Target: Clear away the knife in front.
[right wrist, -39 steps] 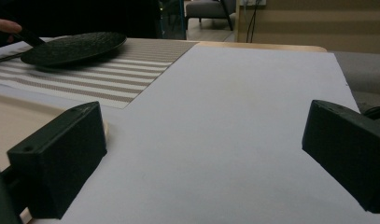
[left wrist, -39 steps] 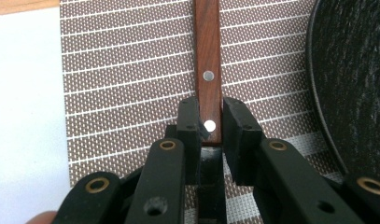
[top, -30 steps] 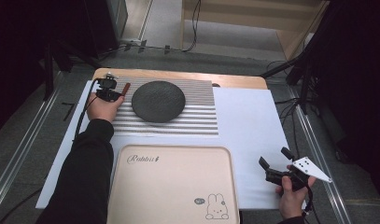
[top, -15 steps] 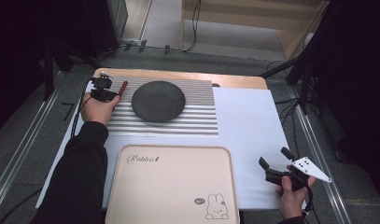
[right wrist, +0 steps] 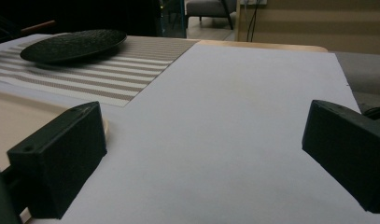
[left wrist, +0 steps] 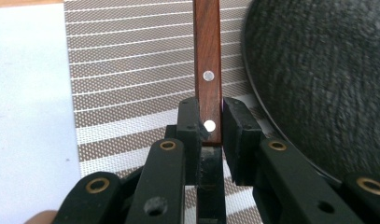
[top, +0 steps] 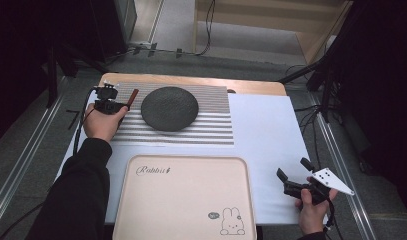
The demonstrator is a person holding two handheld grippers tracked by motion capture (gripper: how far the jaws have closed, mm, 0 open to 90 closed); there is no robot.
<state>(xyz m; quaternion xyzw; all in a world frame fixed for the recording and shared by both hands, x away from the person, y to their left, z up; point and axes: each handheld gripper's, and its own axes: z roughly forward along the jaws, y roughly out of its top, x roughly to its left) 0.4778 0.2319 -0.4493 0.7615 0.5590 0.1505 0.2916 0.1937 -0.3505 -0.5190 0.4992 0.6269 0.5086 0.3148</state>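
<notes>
My left gripper (top: 124, 105) is at the far left of the table, shut on the end of a brown wooden handle (top: 133, 96) with two metal rivets (left wrist: 207, 88). The handle points away from the jaws over the striped placemat, just left of a dark round plate (top: 169, 107) (left wrist: 318, 70); what is at its far end is cut off. In the left gripper view the left gripper (left wrist: 210, 128) has its pads pressed on both sides of the handle. My right gripper (top: 294, 172) (right wrist: 197, 154) is open near the front right corner, with nothing between its fingers.
A brown and white striped placemat (top: 211, 125) lies under the plate at the back. A beige tray (top: 183, 200) with a rabbit print fills the front middle. A white sheet (top: 266, 140) covers the table. The table's right edge runs close to my right hand.
My left hand has shifted a little to the left and risen slightly, carrying the wooden handle with it. The right hand has kept still.
</notes>
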